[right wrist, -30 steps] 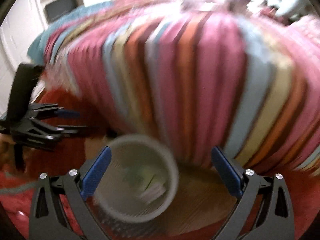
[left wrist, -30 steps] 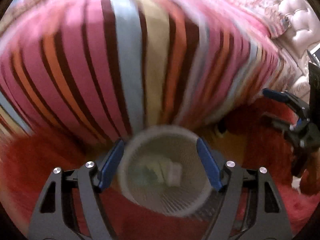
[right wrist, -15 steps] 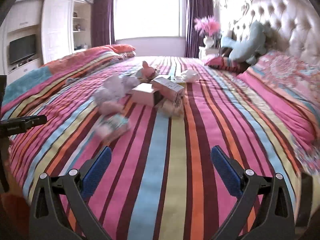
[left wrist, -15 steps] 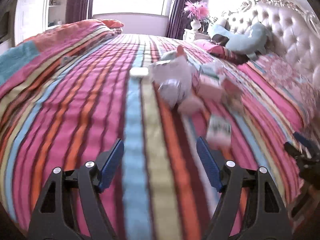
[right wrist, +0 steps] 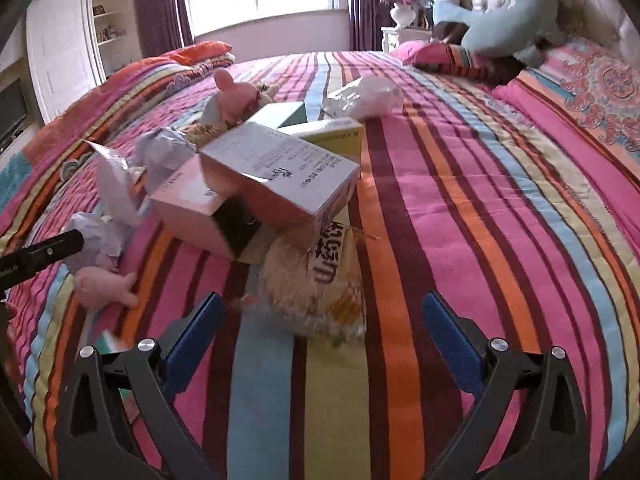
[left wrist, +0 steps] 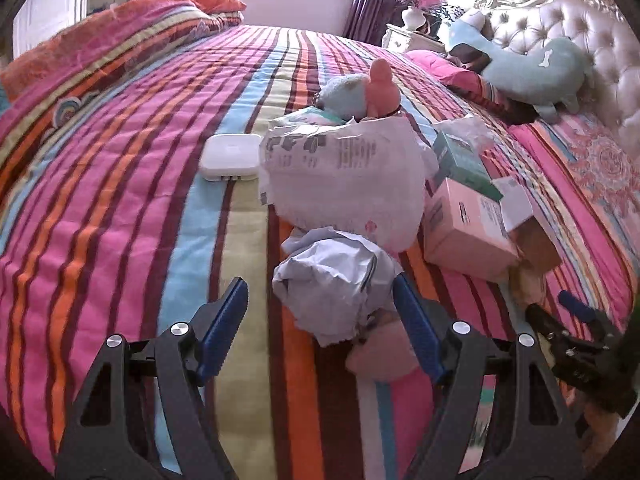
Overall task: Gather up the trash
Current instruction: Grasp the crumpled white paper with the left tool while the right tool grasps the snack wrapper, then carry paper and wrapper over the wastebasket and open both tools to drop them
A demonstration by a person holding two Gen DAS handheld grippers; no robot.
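Left wrist view: I hold the left hand-held gripper [left wrist: 320, 312] spread, with nothing pinched. A crumpled grey-white wrapper [left wrist: 334, 284] lies between its fingers, close to the right one; I cannot tell whether it touches. Just beyond lies a large white plastic bag [left wrist: 344, 172], and to its right a pink box [left wrist: 466, 228] and a green box [left wrist: 460, 160]. A white flat device [left wrist: 231, 157] lies left of the bag and does not look like trash. All of this rests on the striped bed [left wrist: 120, 200]. The right hand-held gripper [left wrist: 576, 320] shows at the right edge.

Right wrist view: I hold the right hand-held gripper spread and empty above a snack packet [right wrist: 316, 280] that lies just ahead of its fingers. Beyond it stand the boxes, with a clear crumpled bag [right wrist: 368, 98] farther off.

Status: no trash is in either hand-held gripper, and no bin is in view. I judge that nearly the whole pile is left to collect; the wrapper and the packet are the nearest items.
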